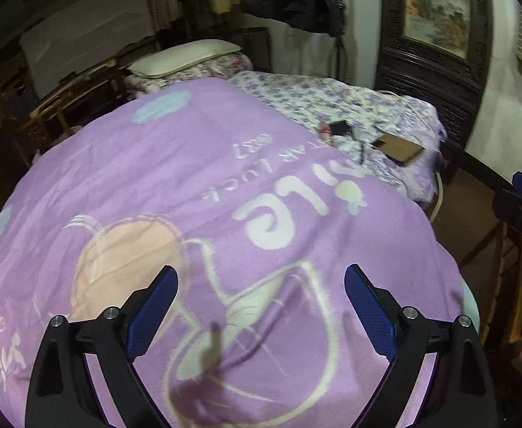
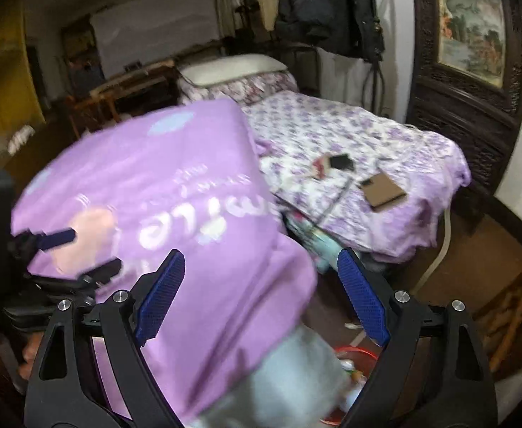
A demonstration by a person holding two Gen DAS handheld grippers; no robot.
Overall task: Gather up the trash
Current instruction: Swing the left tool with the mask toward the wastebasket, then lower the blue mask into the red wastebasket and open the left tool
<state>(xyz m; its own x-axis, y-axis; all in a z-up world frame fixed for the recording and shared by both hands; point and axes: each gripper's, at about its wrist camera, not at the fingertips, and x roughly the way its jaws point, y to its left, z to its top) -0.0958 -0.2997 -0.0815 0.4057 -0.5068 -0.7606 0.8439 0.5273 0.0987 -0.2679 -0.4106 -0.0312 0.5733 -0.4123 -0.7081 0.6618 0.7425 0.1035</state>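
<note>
On the floral sheet lie small items: a crumpled red-and-white wrapper (image 2: 320, 168) (image 1: 324, 130), a black card-like piece (image 2: 341, 161) (image 1: 339, 127) and a brown cardboard piece (image 2: 384, 190) (image 1: 400, 147). My left gripper (image 1: 261, 299) is open and empty, low over the purple blanket (image 1: 189, 185). My right gripper (image 2: 261, 285) is open and empty, over the blanket's corner (image 2: 175, 185) at the foot of the bed. The left gripper also shows at the left of the right wrist view (image 2: 79, 249). A red bin (image 2: 357, 356) with trash sits on the floor under my right gripper.
A pillow (image 1: 186, 57) lies at the head of the bed. A dark carved screen with a painting (image 2: 471, 53) stands right of the bed. Coats (image 2: 325, 7) hang behind. Wooden furniture (image 1: 65, 107) stands left of the bed, a wooden chair (image 1: 510, 285) right.
</note>
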